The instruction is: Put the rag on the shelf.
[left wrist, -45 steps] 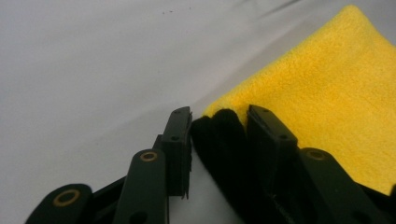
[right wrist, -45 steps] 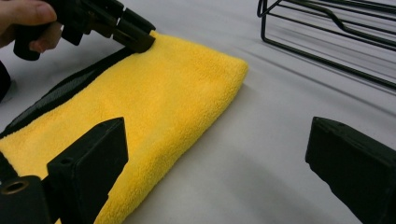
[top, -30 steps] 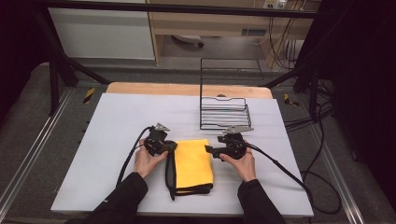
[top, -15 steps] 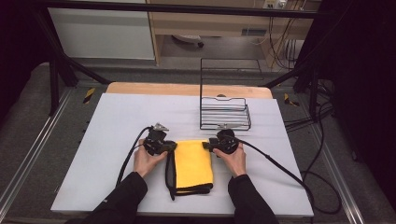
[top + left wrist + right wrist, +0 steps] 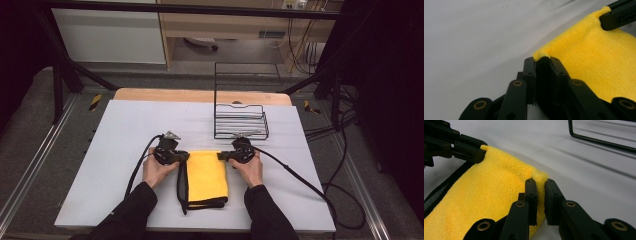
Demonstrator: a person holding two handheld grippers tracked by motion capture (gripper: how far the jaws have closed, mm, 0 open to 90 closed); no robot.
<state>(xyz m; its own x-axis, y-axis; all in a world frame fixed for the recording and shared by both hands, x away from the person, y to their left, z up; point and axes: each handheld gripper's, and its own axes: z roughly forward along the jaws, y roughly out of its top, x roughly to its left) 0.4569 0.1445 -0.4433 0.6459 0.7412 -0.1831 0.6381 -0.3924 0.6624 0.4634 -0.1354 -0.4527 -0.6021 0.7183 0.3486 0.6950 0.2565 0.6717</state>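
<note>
Two dark sleeves come in from the near edge of the table (image 5: 120,125), and each hand holds a gripper low over the surface. The left hand (image 5: 156,170) lies flat and points forward and a little inward; the right hand (image 5: 248,169) mirrors it on the other side. Between them lies the yellow cloth (image 5: 207,176), folded, with a black border along its left and near edges, on the near middle part of the table.

The left gripper (image 5: 541,60) has its jaws pressed together on the far left corner of the cloth; a small tuft of yellow shows above the tips. The right gripper (image 5: 540,181) has just been closing, and its jaws now pinch the far right corner, with the cloth edge squeezed between the pads. In the high view, the two grippers face each other across the far edge of the cloth.

Behind the right gripper, just beyond it, stands a black wire rack (image 5: 240,120), upright on the table.
</note>
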